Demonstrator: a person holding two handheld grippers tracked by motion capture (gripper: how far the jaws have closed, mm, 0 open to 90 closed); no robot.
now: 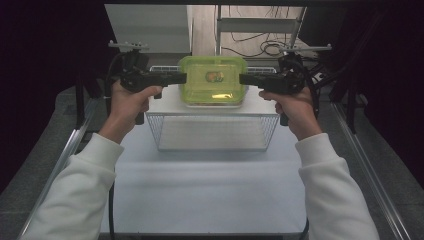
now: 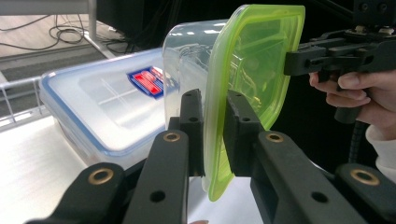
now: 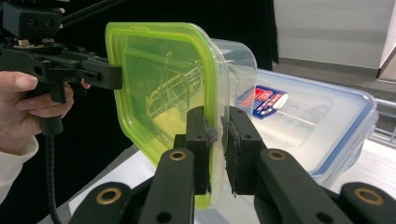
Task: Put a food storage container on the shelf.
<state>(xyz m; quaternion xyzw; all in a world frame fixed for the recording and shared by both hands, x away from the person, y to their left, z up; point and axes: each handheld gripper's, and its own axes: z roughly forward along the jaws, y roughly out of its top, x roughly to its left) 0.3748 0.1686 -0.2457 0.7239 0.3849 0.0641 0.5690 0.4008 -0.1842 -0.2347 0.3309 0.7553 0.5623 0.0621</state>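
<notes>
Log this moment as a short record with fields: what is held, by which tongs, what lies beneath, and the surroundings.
held item: clear container with green lid, lifted clear of what lies below
left tongs: shut on the lid's rim at one end
right tongs: shut on the lid's rim at the opposite end
beneath: larger clear box with blue-edged lid, resting on a white shelf
under shelf: white wire basket
surface: white table
</notes>
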